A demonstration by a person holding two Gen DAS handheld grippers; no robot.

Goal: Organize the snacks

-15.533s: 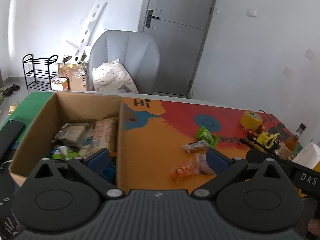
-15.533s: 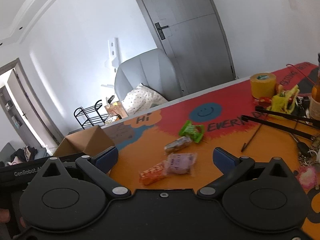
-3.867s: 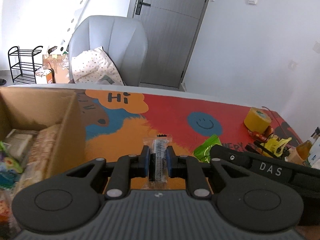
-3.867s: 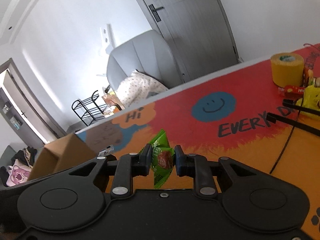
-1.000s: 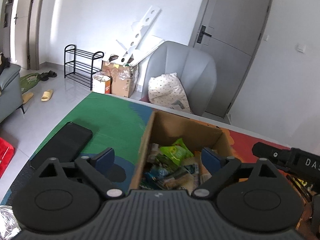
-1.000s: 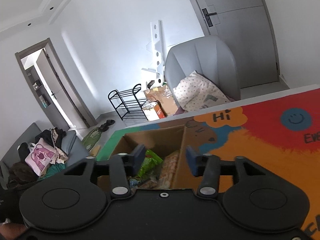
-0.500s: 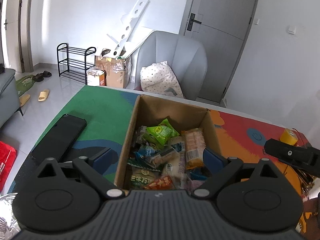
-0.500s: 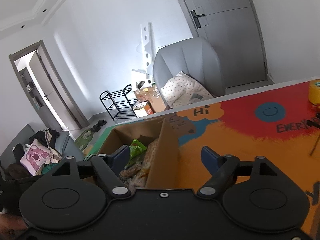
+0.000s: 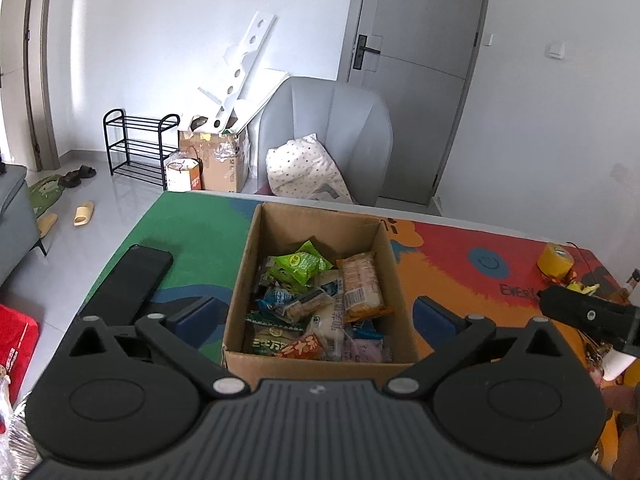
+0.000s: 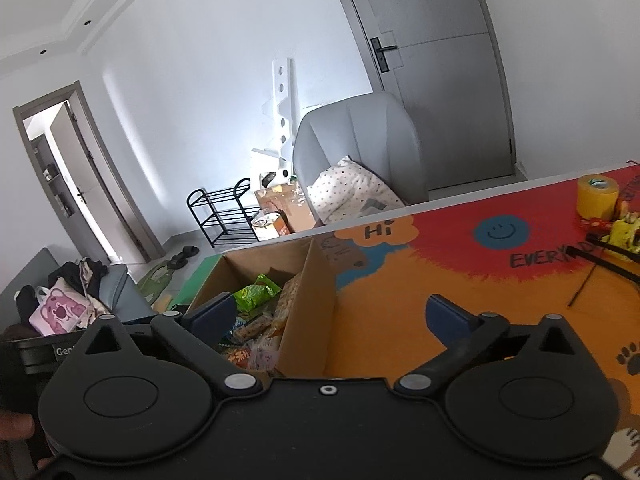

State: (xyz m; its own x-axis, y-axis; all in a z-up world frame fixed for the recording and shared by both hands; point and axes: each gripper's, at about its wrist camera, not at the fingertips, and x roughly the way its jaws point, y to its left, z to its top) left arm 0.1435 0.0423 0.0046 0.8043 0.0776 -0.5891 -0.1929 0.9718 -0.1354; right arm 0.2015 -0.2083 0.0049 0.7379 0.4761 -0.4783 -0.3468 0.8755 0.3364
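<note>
An open cardboard box stands on the colourful table mat and holds several snack packets, among them a green packet and an orange biscuit pack. My left gripper is open and empty, held above the box's near edge. My right gripper is open and empty, over the box's right wall, with the green packet visible inside. Part of the right gripper's body shows at the right of the left wrist view.
A black phone lies on the green part of the mat left of the box. A yellow tape roll, black cables and small items sit at the table's right end. A grey chair stands behind the table.
Both grippers have drawn back and up from the box. The right gripper has opened wider and swung right, showing more of the orange mat.
</note>
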